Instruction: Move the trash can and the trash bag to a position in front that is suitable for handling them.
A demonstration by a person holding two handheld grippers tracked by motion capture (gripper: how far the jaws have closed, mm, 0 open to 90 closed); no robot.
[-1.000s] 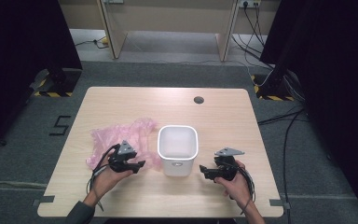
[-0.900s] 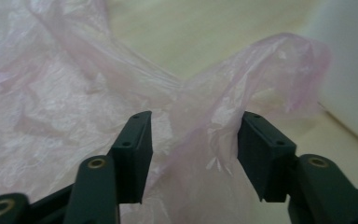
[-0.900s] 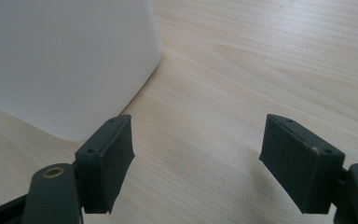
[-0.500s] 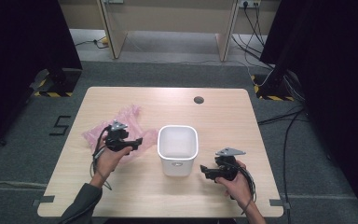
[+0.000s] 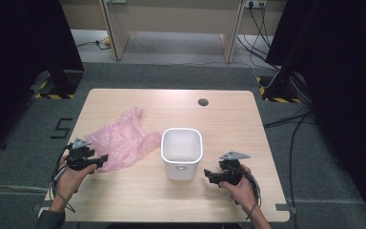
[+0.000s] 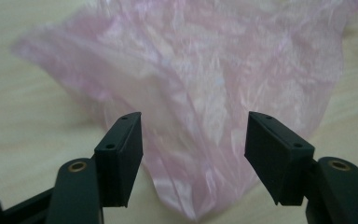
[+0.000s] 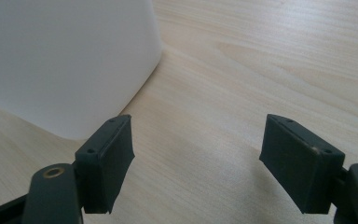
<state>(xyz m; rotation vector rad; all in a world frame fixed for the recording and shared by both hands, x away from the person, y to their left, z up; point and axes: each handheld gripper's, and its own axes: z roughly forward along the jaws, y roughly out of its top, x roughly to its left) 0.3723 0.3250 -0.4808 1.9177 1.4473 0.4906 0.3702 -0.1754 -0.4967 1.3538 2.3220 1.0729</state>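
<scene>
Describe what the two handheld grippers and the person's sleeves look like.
Both the left gripper and right gripper are black, each topped by a grey three-cornered plate and trailing a dark cable. Their jaws are flat, rectangular black pads on arms with brass-coloured pivot holes. A dark grey sleeve covers the left forearm.

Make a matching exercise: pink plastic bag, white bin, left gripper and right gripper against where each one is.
1 pink plastic bag
2 white bin
3 left gripper
4 right gripper

a upright, mid-table
b open at the bag's near edge
c crumpled flat, left of the bin
d open over bare wood, right of the bin

Pairs: 1-c, 2-a, 3-b, 4-d
</scene>
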